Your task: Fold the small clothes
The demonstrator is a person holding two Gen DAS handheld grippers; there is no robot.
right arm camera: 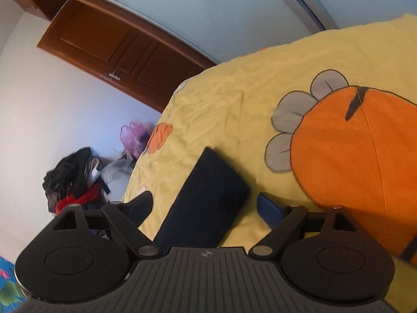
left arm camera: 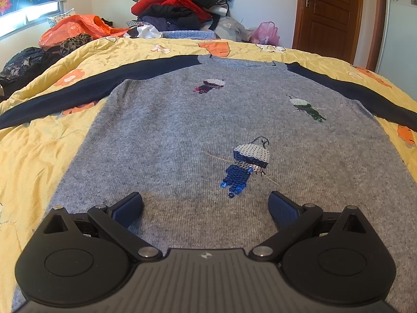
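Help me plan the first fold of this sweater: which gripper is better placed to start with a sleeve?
Right, probably. The right gripper is open with the dark sleeve cuff between its fingers. The left gripper is open over the grey sweater body, away from both sleeves.

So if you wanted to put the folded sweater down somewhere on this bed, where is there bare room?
Bare yellow quilt lies left of the grey sweater, below its dark left sleeve. More lies beyond the right sleeve's cuff, toward the orange flower print. The bed's far end is crowded: a clothes pile and an orange bag.
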